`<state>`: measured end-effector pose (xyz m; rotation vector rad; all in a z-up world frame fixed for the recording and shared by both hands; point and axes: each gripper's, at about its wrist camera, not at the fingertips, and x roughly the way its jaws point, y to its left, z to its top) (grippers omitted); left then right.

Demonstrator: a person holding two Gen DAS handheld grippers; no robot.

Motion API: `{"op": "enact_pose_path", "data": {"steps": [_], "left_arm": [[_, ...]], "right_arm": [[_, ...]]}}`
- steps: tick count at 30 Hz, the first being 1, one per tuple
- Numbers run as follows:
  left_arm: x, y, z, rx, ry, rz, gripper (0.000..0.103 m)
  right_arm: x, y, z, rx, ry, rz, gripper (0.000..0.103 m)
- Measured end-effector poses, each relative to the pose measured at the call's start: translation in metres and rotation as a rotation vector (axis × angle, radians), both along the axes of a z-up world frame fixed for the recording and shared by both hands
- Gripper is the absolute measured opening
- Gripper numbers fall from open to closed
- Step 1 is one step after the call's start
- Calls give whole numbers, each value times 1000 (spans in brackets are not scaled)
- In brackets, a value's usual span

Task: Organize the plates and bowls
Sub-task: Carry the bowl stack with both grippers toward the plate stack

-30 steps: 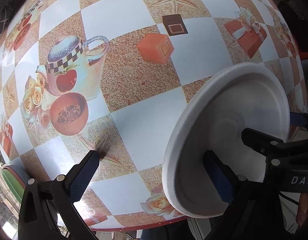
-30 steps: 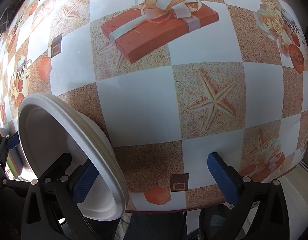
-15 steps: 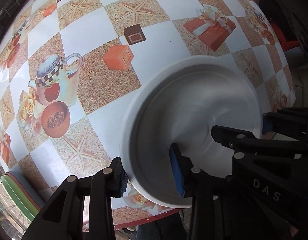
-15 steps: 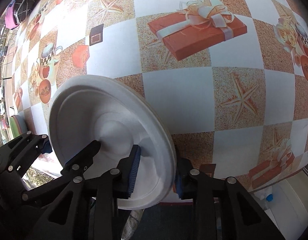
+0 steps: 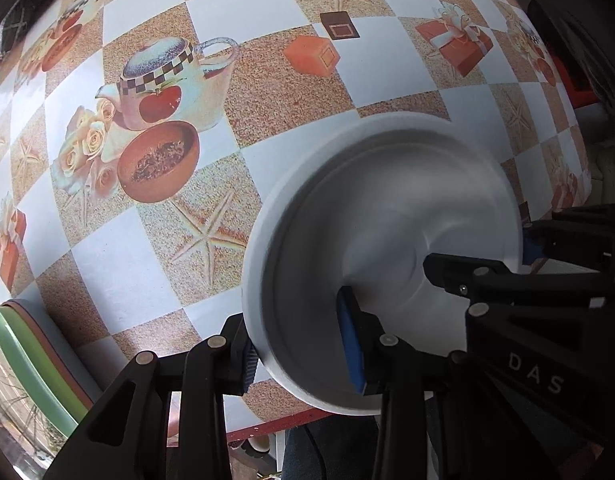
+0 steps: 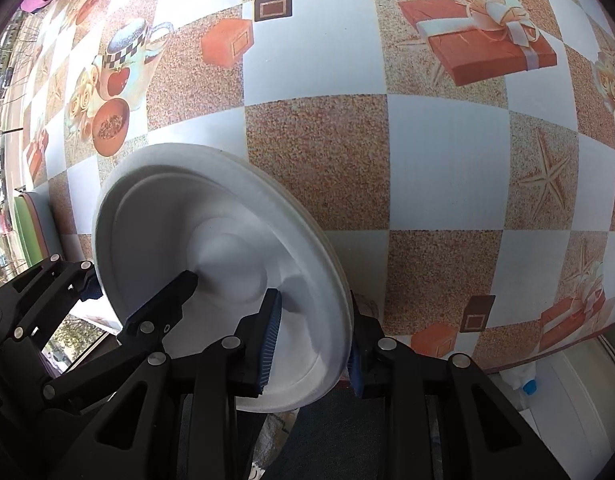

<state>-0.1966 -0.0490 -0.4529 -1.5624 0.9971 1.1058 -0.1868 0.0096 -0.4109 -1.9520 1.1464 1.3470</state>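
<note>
A stack of white paper plates is held tilted above the near edge of the table. My left gripper is shut on the plates' near left rim. My right gripper is shut on the opposite rim of the same plates. Each view shows the other gripper gripping across the plates, the right one in the left wrist view and the left one in the right wrist view. The stack's edge shows a few layers in the right wrist view.
The table wears a checked cloth printed with teapots, gift boxes and starfish. A green and pink chair edge stands past the table's left corner and also shows in the right wrist view. The table's near edge is just below the plates.
Both grippers closed from open onto the plates' rims. The plates then swung from edge-on to facing the cameras and lifted slightly over the table's near edge.
</note>
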Motion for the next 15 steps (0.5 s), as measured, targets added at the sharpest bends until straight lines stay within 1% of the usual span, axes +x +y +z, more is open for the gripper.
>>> {"op": "enact_pose_path", "data": {"steps": [4, 7, 8, 15], "left_arm": [[-20, -16, -6, 1, -3, 36, 38], [-27, -24, -6, 0, -3, 62, 38], [-32, -26, -7, -1, -2, 71, 38], [-49, -46, -7, 5, 6, 117, 39]], "right_arm": [[-22, -4, -2, -4, -8, 36, 31], [-40, -9, -3, -6, -10, 64, 31], [-25, -8, -3, -8, -9, 74, 31], [-44, -14, -4, -12, -11, 138, 31]]}}
